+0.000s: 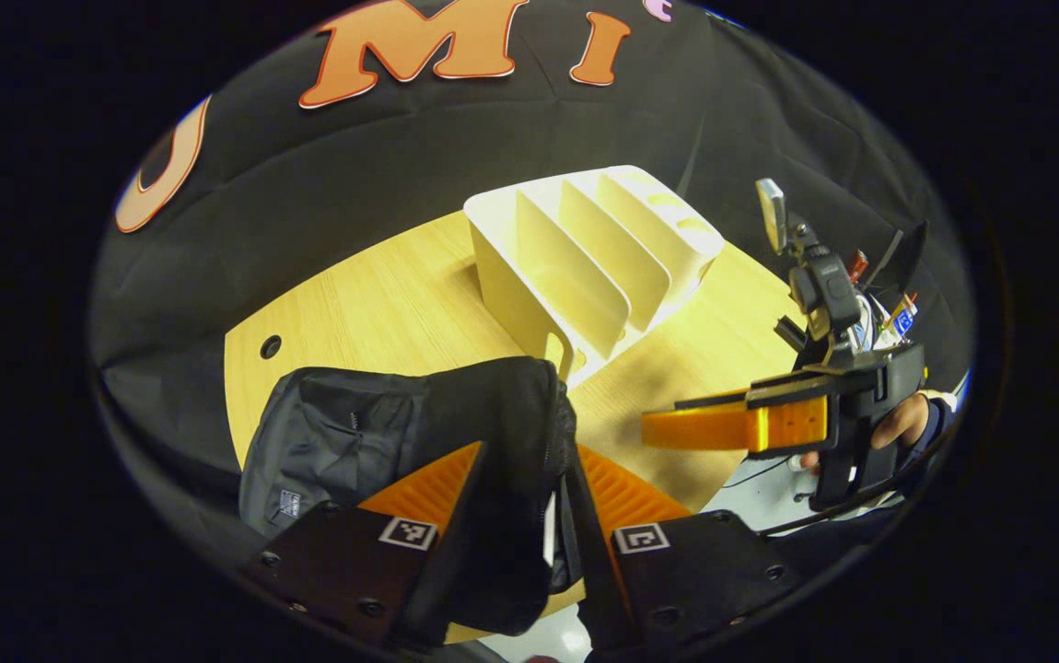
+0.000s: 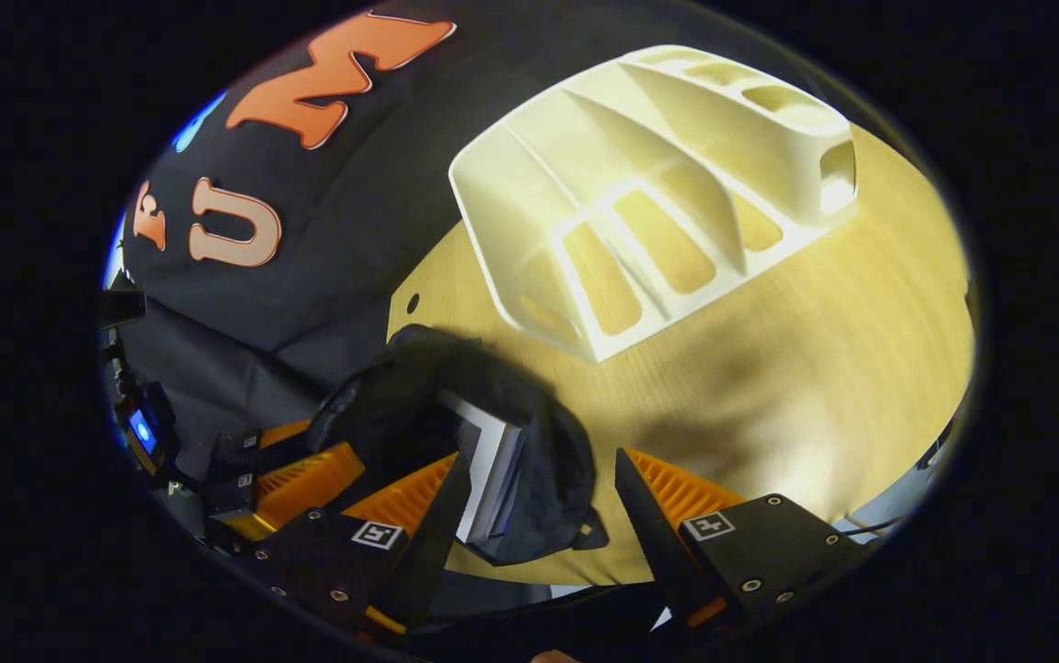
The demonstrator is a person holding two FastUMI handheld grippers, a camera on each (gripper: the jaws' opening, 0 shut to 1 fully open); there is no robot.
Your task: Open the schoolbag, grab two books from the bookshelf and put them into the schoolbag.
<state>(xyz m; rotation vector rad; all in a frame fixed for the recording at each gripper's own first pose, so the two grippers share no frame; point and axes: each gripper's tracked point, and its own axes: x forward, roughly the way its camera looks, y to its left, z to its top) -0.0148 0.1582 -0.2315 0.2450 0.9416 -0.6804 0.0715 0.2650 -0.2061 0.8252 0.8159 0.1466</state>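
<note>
Spread fingers of the left gripper (image 1: 520, 497) straddle the upright edge of the black schoolbag (image 1: 382, 433) at the table's (image 1: 382, 304) near edge, though whether both press the fabric cannot be told; the right gripper (image 2: 534, 502) hangs wide open and empty above the bag's mouth, where white-edged books (image 2: 493, 470) stand on end, long axis running down into the bag. Beyond, the white bookshelf (image 1: 594, 258) sits mid-table, its slots slanting away toward the wall.
</note>
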